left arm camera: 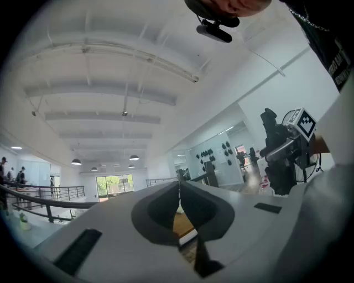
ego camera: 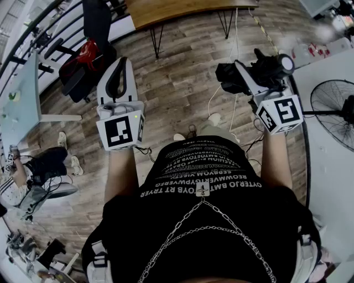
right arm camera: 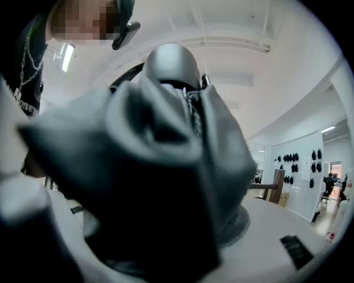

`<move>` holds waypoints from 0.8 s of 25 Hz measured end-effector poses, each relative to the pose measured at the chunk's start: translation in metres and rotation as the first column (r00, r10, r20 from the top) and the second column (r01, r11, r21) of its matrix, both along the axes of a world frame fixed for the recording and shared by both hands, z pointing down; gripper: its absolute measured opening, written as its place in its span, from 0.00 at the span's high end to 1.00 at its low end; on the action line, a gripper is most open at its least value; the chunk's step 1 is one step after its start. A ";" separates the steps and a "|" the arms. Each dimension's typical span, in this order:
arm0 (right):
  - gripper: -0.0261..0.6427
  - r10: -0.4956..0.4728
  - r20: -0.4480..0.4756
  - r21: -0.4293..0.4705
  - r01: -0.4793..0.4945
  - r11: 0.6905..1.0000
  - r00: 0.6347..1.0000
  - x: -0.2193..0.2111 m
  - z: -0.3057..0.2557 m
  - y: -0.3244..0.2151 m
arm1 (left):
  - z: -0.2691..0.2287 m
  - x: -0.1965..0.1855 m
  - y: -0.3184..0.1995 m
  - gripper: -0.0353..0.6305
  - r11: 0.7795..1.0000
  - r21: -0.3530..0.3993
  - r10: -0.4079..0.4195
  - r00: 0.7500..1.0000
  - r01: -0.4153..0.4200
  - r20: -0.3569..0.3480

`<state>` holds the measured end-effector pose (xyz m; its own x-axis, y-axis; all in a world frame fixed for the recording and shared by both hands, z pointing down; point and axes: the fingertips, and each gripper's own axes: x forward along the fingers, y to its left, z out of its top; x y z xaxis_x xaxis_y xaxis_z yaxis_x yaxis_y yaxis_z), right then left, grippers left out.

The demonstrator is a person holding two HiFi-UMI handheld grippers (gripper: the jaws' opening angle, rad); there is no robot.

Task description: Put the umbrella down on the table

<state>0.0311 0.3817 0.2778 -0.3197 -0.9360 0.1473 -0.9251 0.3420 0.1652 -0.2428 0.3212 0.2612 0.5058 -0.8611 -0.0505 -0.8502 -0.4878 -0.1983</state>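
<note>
The fingers (right arm camera: 276,232) of the right gripper (ego camera: 235,74) are clamped across a folded black umbrella (right arm camera: 166,166), which fills the gap between them and is carried in the air above the wooden floor (ego camera: 182,94), at the right of the scene. The fingers (left arm camera: 260,226) of the left gripper (ego camera: 121,69) are pressed together with nothing between them. A wooden surface (ego camera: 182,11) on thin legs lies at the far side. Step in hand, as judged: carrying; the umbrella is not yet set down. The next move calls for reaching over that surface, lowering the umbrella until it rests flat, then parting the fingers.
</note>
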 end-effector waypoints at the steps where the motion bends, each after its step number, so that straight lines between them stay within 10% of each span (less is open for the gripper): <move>1: 0.53 -0.002 -0.005 -0.006 0.002 1.000 1.000 -0.005 0.002 0.001 | 0.001 -0.004 0.000 0.90 1.000 -0.004 0.003 1.000 -0.003 -0.002; 20: 0.54 -0.071 0.082 -0.072 0.077 0.994 0.994 -0.003 0.036 -0.091 | 0.032 -0.014 -0.073 0.90 0.995 -0.096 -0.037 0.999 0.038 0.011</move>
<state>0.0278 0.2909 0.3137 -0.4008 -0.8967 0.1876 -0.9061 0.4183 0.0634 -0.2573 0.2480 0.2928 0.4730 -0.8802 0.0380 -0.8667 -0.4727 -0.1597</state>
